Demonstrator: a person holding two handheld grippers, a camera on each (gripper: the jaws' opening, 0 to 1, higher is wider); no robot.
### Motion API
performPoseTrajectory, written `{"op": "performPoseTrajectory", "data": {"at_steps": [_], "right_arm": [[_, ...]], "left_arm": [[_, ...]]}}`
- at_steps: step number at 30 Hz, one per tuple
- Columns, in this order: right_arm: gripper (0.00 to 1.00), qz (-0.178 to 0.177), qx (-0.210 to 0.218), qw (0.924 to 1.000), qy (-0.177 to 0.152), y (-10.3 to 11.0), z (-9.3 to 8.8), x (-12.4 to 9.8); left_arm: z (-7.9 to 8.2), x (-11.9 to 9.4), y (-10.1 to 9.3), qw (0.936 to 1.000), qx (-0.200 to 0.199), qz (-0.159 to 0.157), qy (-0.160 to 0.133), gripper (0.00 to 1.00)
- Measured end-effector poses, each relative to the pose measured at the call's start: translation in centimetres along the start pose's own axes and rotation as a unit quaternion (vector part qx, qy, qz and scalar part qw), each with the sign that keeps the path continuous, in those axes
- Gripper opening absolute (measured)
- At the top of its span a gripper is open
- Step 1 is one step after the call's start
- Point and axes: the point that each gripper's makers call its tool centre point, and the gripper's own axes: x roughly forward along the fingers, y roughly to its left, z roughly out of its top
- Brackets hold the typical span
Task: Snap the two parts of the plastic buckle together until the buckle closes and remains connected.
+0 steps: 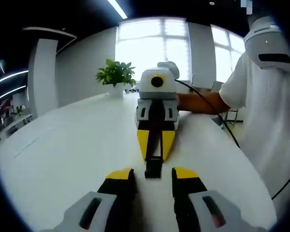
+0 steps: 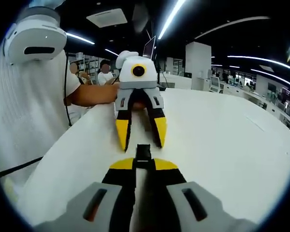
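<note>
White table: right gripper clamps buckle.

White bench runs long, glossy top. Potted green plant at far end, bright windows behind it, white wall to left. Dark ceiling, linear strip lights, square vent panel. White pillar, more white benches far back, shelving in distance.
</note>
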Motion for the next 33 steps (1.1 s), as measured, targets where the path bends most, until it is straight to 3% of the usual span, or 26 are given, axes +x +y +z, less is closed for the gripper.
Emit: {"op": "performPoseTrajectory", "data": {"at_steps": [13,20,25,33], "right_arm": [[0.12,0.001,-0.002,1.0000,0.002,-0.1,-0.1,-0.1],[0.12,-0.004,0.002,0.9999,0.009,-1.3,-0.2,0.0],[0.12,-0.006,-0.001,0.9998,0.018,-2.1,-0.3,0.3],[0.12,-0.001,-0.003,0.9994,0.034,-4.3,-0.3,0.9]], "left_arm": [[0.3,-0.4,0.5,0.9998,-0.003,0.018,-0.005,0.37],[0.7,-1.3,1.9,0.9990,-0.010,0.042,-0.013,0.35],[1.1,-2.0,3.3,0.9967,-0.020,0.076,-0.023,0.36],[1.4,-3.4,5.1,0.9884,-0.020,0.150,-0.006,0.36]]}}
